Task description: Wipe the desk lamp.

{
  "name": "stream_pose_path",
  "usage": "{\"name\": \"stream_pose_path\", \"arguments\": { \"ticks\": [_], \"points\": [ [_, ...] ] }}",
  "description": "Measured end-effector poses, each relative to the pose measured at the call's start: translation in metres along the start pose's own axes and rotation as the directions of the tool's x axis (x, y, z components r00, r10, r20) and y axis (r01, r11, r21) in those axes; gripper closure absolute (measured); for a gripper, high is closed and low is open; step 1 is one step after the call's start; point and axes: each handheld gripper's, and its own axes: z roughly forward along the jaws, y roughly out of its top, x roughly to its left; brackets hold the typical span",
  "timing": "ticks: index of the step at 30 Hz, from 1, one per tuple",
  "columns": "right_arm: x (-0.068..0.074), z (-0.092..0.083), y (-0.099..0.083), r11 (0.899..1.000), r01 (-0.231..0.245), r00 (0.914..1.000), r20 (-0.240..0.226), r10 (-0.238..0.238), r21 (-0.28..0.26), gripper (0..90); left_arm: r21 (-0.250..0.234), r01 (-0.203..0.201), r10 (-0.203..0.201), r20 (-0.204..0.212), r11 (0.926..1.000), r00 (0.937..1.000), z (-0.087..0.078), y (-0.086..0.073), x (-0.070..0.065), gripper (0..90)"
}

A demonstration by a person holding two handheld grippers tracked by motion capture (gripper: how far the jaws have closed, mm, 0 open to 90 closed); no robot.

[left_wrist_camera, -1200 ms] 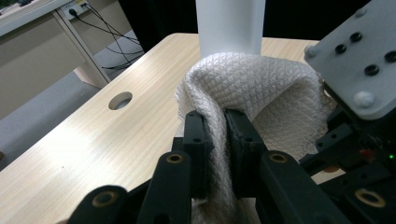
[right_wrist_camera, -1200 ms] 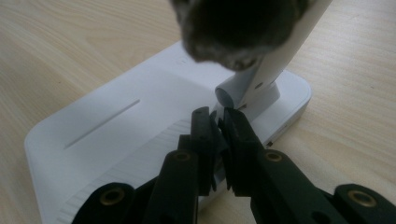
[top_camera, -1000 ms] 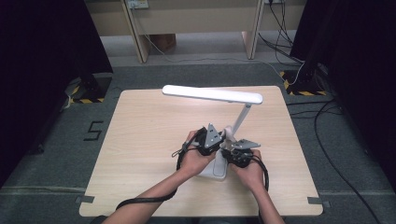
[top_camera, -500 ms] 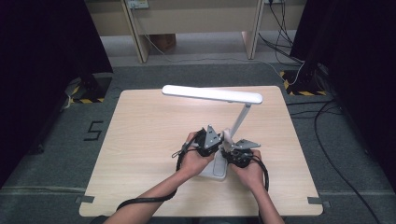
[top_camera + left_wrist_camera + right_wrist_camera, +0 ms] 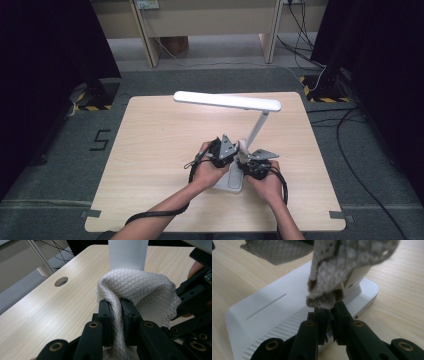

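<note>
Support surface: one light wooden table [image 5: 160,150], rectangular, standing on grey carpeted floor [image 5: 60,165]. A round cable hole [image 5: 61,281] is cut through the top. Resting directly on it: a white desk lamp [image 5: 235,177], base near the 6 o'clock edge, slightly toward 5 o'clock.
</note>
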Motion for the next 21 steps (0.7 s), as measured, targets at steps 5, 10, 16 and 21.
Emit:
{"name": "stream_pose_path", "arguments": {
  "ticks": [5, 10, 16, 21],
  "points": [
    [0.0, 0.0, 0.0, 1.0, -0.002, 1.0, -0.001, 0.002, 0.001, 83.2, 0.023, 0.001, -0.001, 0.006, 0.9997, 1.0, 0.003, -0.006, 0.0, 79.1],
    [0.0, 0.0, 0.0, 1.0, 0.0, 1.0, -0.001, 0.0, 0.003, 83.1, 0.04, -0.002, 0.001, 0.014, 0.9992, 0.9999, 0.006, -0.01, 0.001, 79.1],
    [0.0, 0.0, 0.001, 1.0, 0.002, 1.0, 0.0, -0.002, 0.005, 83.1, 0.059, -0.001, 0.0, 0.022, 0.9983, 0.9998, 0.008, -0.014, 0.002, 79.1],
    [0.0, 0.0, 0.001, 1.0, 0.005, 1.0, 0.001, -0.005, 0.006, 83.1, 0.079, -0.006, 0.003, 0.029, 0.9969, 0.9996, 0.01, -0.018, 0.003, 79.2]
  ]
}}
